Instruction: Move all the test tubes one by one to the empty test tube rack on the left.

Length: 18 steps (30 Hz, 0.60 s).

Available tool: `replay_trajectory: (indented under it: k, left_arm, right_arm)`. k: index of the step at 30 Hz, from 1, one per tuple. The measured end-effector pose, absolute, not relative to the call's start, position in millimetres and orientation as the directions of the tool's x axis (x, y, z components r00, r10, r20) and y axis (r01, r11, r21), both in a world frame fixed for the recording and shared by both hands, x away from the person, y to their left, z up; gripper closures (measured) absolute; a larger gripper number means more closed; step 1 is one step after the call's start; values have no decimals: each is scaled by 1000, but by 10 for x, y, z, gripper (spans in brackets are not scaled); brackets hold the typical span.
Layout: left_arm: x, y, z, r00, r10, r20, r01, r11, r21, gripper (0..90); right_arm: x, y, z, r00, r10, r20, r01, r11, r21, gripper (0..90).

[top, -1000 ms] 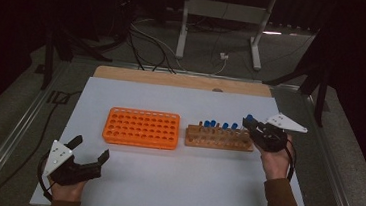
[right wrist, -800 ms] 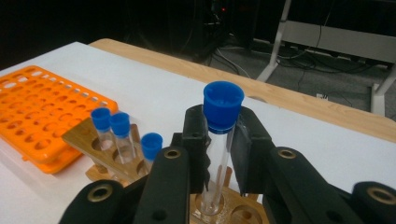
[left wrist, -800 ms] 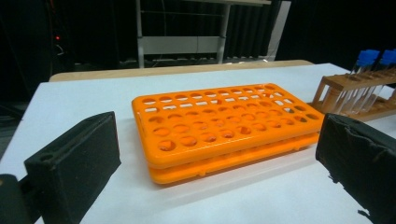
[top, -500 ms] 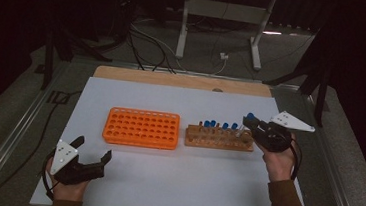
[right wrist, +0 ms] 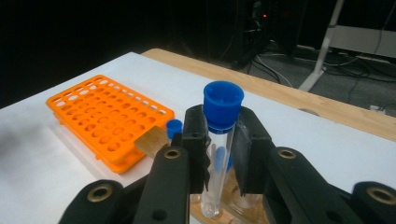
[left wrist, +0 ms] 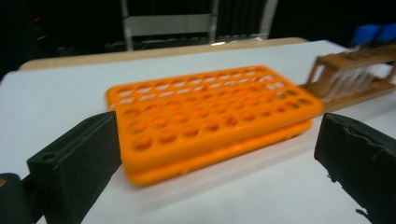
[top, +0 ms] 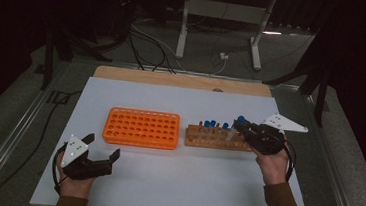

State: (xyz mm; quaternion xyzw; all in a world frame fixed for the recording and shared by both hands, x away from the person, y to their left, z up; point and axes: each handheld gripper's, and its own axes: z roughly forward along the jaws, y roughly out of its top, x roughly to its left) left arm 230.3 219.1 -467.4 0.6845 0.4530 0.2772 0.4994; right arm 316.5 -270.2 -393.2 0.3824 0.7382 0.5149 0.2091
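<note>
My right gripper (right wrist: 219,154) is shut on a clear test tube with a blue cap (right wrist: 222,107), held upright just above the right end of the wooden rack (top: 215,137). In the high view that gripper (top: 243,127) sits at the rack's right end with the tube (top: 232,131) between its jaws. Several blue-capped tubes (top: 210,123) stand in the rack. An empty orange tube rack (top: 141,127) lies left of the wooden one. My left gripper (top: 100,152) rests open near the table's front left, pointing at the orange rack (left wrist: 210,116), nothing between its jaws.
The white table top (top: 184,183) has a wooden strip (top: 183,81) along its far edge. Beyond it on the dark floor are cables (top: 151,40) and a metal stand (top: 218,16). Metal rails run along both table sides.
The right gripper has shifted slightly with the tube still in it. The left gripper stays put.
</note>
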Motion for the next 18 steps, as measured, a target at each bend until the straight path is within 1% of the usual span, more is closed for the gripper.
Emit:
replay_trajectory:
  k: [6, 13, 18]
  left_arm:
    - [2396, 2049, -4515, 535, 844, -40, 298, -144, 944, 15]
    - [2449, 1906, -4435, 554, 830, -57, 307, -140, 941, 15]
    - [2518, 1771, -4332, 580, 812, -61, 292, -137, 947, 15]
  right_arm:
    - [3156, -2614, -3913, -645, 761, 76, 338, 195, 921, 773]
    - [3145, -2508, -3917, -667, 740, 83, 336, 200, 920, 773]
    - [3148, -2437, -3917, -678, 731, 82, 333, 206, 920, 772]
